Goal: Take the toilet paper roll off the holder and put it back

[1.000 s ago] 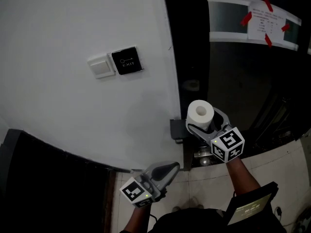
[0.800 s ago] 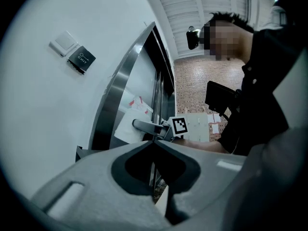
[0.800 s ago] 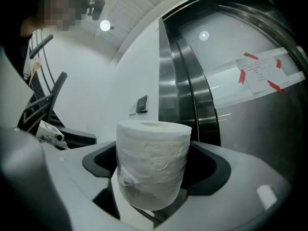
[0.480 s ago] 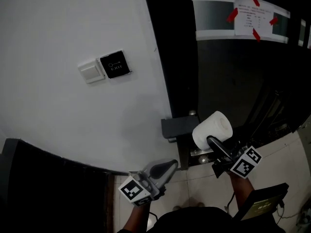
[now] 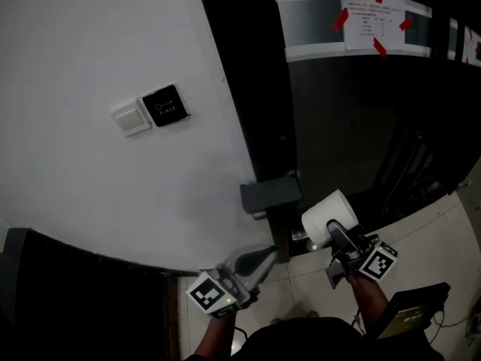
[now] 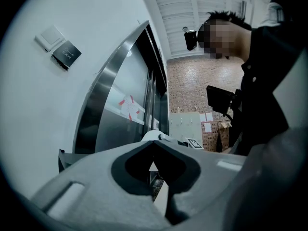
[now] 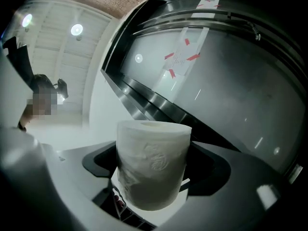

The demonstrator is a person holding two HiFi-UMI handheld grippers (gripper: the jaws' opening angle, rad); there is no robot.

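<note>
**Toilet paper roll [image 5: 323, 213] held in the right gripper [image 7: 153, 177], beside a dark glass door [image 5: 353, 126]**

Nearest, the left gripper [image 5: 264, 259] has its jaws together and empty. To its right, the right gripper's wide-spread jaws press the roll's sides, just right of a grey box fixture [image 5: 270, 195] on the door frame. Farther left on the white wall [image 5: 90, 43], a black plate [image 5: 165, 105] reads "EXIT" beside a white switch [image 5: 129, 119]. The print on the red-taped notice [image 5: 373, 22] is too small to read. Only the left gripper view shows a far brick wall [image 6: 192, 85].

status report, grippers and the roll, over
Right gripper jaws clamped on toilet paper roll, off the holder, just beside it. Left gripper jaws together, empty, held low. Nothing seen between roll and holder.
</note>
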